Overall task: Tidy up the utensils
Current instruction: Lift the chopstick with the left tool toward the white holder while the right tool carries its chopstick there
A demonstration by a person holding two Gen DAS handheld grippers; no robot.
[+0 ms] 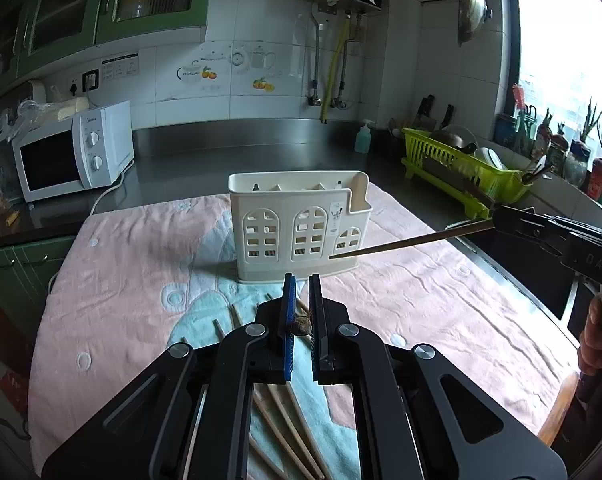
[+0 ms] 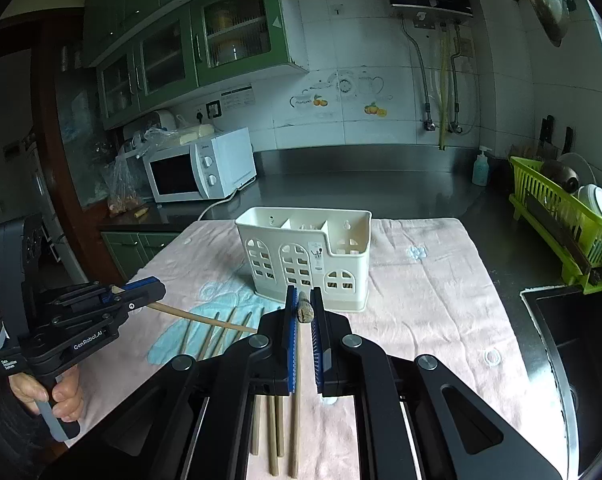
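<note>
A cream utensil holder (image 1: 297,226) with arched cut-outs stands upright on the pink and blue towel (image 1: 133,280); it also shows in the right wrist view (image 2: 309,258). Several chopsticks (image 1: 277,412) lie on the towel in front of it, also seen in the right wrist view (image 2: 217,330). My left gripper (image 1: 301,280) is shut on a chopstick (image 2: 205,319), seen end-on between its jaws. My right gripper (image 2: 304,292) is shut on another chopstick (image 1: 413,242), which points toward the holder's lower front.
A white microwave (image 1: 73,152) stands at the back left. A green dish rack (image 1: 461,168) with dishes is at the right, a soap bottle (image 1: 364,138) behind. A sink (image 2: 581,360) lies right of the towel.
</note>
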